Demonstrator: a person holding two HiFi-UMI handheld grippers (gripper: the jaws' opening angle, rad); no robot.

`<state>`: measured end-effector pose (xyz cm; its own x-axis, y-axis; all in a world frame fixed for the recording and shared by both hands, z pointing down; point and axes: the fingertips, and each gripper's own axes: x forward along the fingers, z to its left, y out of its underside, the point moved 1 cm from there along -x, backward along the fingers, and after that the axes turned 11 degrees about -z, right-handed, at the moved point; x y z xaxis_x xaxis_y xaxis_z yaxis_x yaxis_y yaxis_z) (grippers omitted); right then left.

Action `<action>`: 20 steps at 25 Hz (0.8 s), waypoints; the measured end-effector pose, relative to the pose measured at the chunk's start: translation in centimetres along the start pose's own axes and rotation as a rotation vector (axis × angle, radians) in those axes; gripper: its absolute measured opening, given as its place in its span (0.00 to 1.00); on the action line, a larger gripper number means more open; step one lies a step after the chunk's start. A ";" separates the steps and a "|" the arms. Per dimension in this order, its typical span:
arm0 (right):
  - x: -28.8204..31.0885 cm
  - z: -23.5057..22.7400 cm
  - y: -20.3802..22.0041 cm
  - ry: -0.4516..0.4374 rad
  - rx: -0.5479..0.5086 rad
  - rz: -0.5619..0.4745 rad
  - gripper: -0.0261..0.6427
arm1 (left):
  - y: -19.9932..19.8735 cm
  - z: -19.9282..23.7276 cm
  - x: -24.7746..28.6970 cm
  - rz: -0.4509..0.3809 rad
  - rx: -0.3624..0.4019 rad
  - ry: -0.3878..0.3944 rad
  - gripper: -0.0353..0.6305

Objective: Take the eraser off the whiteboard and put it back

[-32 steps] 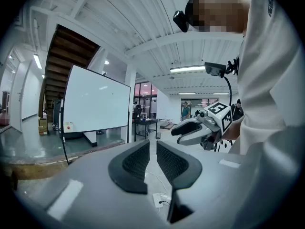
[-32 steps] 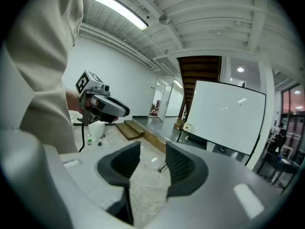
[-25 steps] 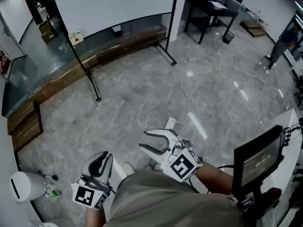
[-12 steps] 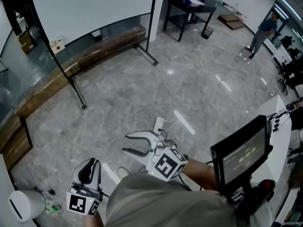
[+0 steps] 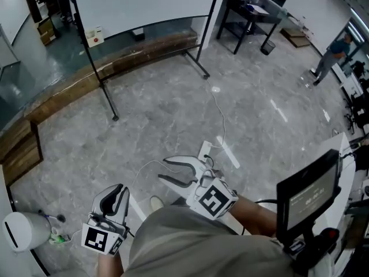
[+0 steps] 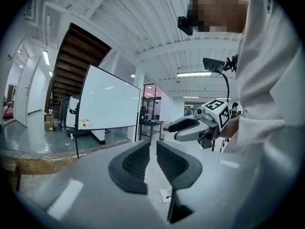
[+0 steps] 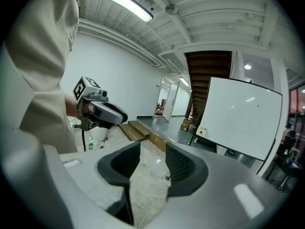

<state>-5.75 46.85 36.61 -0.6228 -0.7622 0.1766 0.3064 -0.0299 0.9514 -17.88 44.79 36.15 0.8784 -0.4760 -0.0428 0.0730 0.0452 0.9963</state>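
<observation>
Task barely begun, judging by the layout: nothing has been taken and nothing put back.

The large white whiteboard on a black stand [image 5: 144, 2] stands at the far side of the grey marbled tile floor [image 5: 173, 114], well apart from both grippers. A small white block with a red spot [image 5: 94, 37] sits at the board's lower left corner. That is probably the eraser, but it is too small to confirm. A small dark item [image 5: 138, 34] at the board's bottom edge can't be identified either. The white block also shows in the left gripper view [image 6: 84, 124] and the right gripper view [image 7: 202, 131], in both on the board and untouched.

The left gripper [image 5: 118, 190] is held low and near the person's body. Its own view shows the jaws at a narrow gap with only floor between them [image 6: 153, 151], so it is empty. The right gripper [image 5: 165, 169] is also near the body and points toward the board. Its jaws stand wider apart with nothing between them [image 7: 152, 151], so it is empty too.

Left to do, as a judgement: everything. The person must close the distance to the board, grip the block and lift it off, then set it back in the same place. A thin white cable [image 5: 222, 114] runs across the floor between the person and the board.
</observation>
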 end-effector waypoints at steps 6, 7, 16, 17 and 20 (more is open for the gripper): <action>3.2 0.4 0.3 0.018 -0.027 -0.015 0.28 | 1.7 4.3 -1.8 0.011 -0.012 -0.015 0.13; 3.7 0.3 0.6 0.022 -0.023 -0.007 0.23 | 1.9 5.1 -2.0 0.007 -0.016 -0.026 0.13; 7.5 -4.2 3.6 0.038 0.024 0.040 0.04 | 3.5 10.3 0.8 0.032 -0.025 -0.079 0.06; 8.1 -4.9 4.0 0.032 0.032 0.040 0.04 | 3.7 11.0 1.4 0.037 -0.026 -0.086 0.06; 10.1 -8.2 5.4 0.012 0.049 0.033 0.04 | 4.1 13.2 4.3 0.051 -0.036 -0.105 0.06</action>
<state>-4.52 33.67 41.50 -0.6044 -0.7696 0.2058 0.2912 0.0271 0.9563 -20.05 31.33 41.04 0.8274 -0.5613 0.0183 0.0478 0.1029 0.9935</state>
